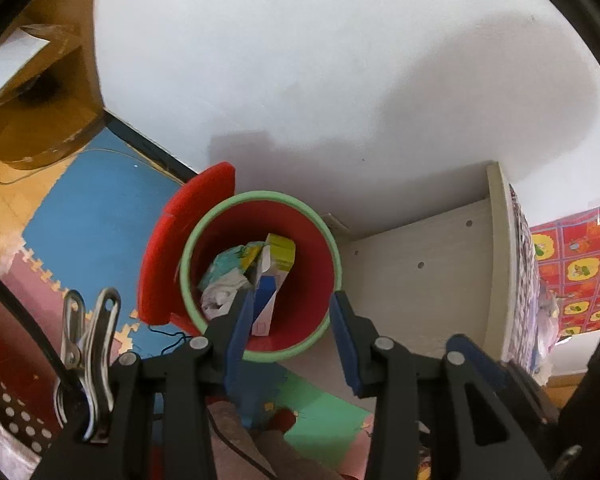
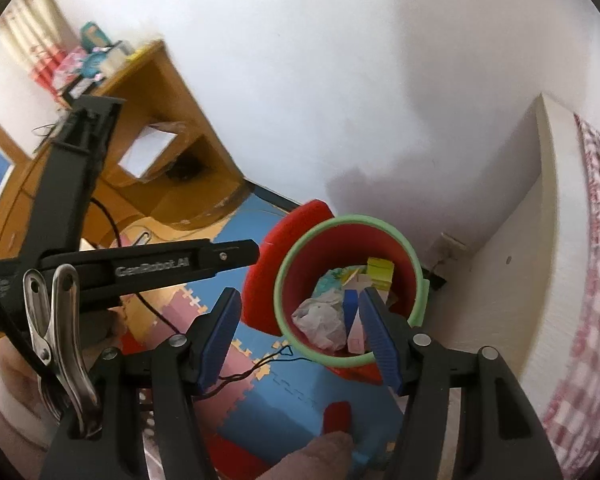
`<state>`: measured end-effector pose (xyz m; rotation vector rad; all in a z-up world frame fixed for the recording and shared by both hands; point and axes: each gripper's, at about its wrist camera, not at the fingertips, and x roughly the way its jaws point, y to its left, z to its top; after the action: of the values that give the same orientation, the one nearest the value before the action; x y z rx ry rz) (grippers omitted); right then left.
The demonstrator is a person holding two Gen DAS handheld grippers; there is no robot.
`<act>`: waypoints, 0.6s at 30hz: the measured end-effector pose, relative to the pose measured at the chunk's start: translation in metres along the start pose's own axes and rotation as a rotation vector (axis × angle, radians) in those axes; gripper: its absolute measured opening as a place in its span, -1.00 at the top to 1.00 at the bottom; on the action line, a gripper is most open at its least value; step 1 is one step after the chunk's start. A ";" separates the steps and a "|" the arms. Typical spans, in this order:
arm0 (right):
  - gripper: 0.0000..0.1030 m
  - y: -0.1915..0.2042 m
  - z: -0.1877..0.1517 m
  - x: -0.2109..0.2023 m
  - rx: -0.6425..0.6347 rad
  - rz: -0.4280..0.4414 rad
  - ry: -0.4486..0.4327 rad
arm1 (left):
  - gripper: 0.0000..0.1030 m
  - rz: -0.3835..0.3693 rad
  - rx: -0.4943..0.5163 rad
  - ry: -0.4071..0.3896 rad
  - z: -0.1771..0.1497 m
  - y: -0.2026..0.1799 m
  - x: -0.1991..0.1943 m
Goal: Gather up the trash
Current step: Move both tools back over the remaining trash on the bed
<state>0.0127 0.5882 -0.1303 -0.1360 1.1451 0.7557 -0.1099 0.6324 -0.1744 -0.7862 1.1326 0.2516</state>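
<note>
A red bin with a green rim [image 1: 260, 197] [image 2: 360, 219] stands on the floor by the wall. Inside lie a yellow, white and blue carton [image 1: 278, 256] [image 2: 380, 270] and crumpled white paper [image 1: 224, 292] [image 2: 320, 316]. My left gripper [image 1: 294, 336] hovers over the near rim, open, with nothing between its blue pads. In the right wrist view the left gripper [image 2: 236, 254] shows from the side, to the left of the bin. My right gripper [image 2: 300, 336] hangs above the bin's near-left edge, open and empty. A red lid [image 1: 180, 232] [image 2: 284, 240] leans behind the bin.
Coloured foam mats [image 1: 92, 208] [image 2: 300, 400] cover the floor. A wooden desk with shelves [image 1: 40, 100] [image 2: 160, 120] stands at the left. A pale cabinet panel [image 1: 420, 272] [image 2: 520, 260] closes in the right. A thin black cord [image 2: 260, 368] lies on the mat.
</note>
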 end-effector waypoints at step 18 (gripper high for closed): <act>-0.23 -0.027 -0.051 -0.154 -0.022 0.104 -0.192 | 0.17 0.106 0.150 -0.074 -0.052 -0.097 -0.075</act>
<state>-0.0411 0.4712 -0.0274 -0.0214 0.9673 0.8552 -0.1250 0.5431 -0.0767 -0.5811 1.1107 0.2790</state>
